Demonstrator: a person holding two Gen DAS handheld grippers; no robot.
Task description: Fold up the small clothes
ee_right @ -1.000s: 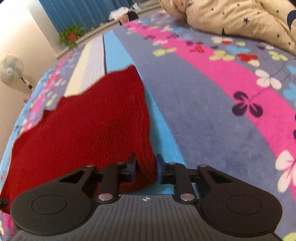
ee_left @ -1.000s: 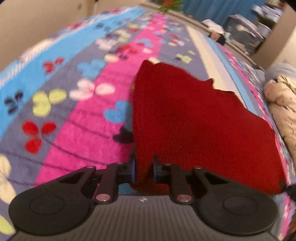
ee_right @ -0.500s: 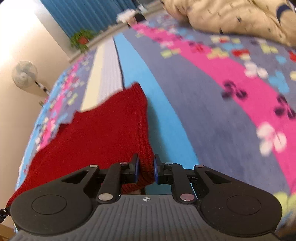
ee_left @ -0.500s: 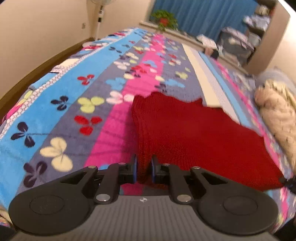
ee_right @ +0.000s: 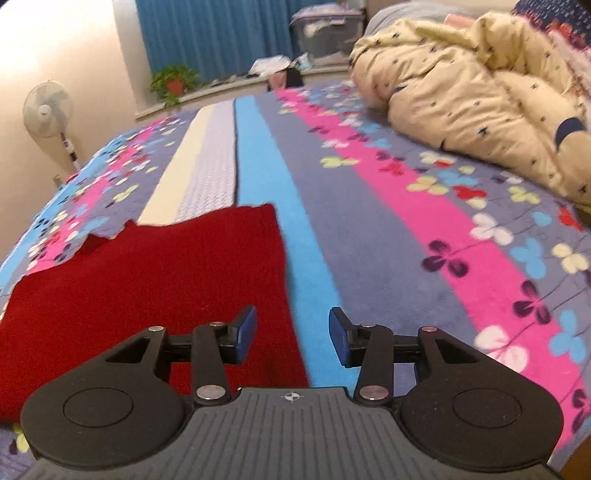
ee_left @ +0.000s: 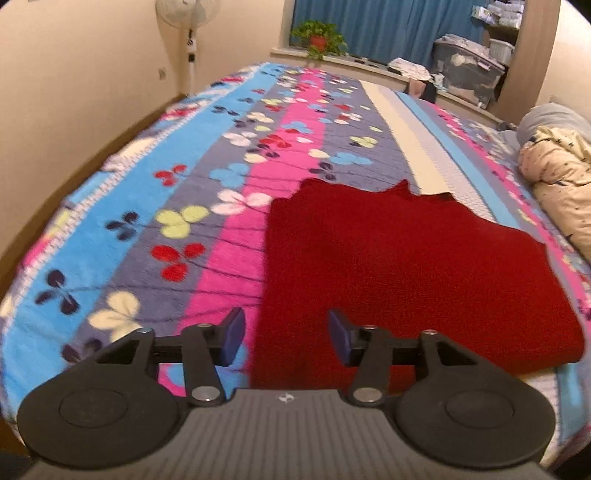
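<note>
A red knitted garment (ee_left: 399, 258) lies flat on the flowered blanket, folded into a rough rectangle with a notched far edge. My left gripper (ee_left: 286, 336) hovers over its near left corner; the jaws are opening and the pads no longer press the knit, whose left edge runs below the gap. In the right wrist view the same red garment (ee_right: 147, 280) fills the left half. My right gripper (ee_right: 291, 336) is above its near right corner, jaws opening, with the garment's right edge under the gap and nothing pinched.
The bed's striped, flowered blanket (ee_left: 207, 206) stretches far ahead. A cream star-print duvet (ee_right: 472, 88) is bunched at the right. A standing fan (ee_left: 184, 22), a potted plant (ee_left: 317, 37) and storage boxes (ee_left: 465, 70) stand beyond the bed.
Both grippers held the garment's near corners shut, drew back and rose, then let go; the jaws now stand apart and the garment lies flat.
</note>
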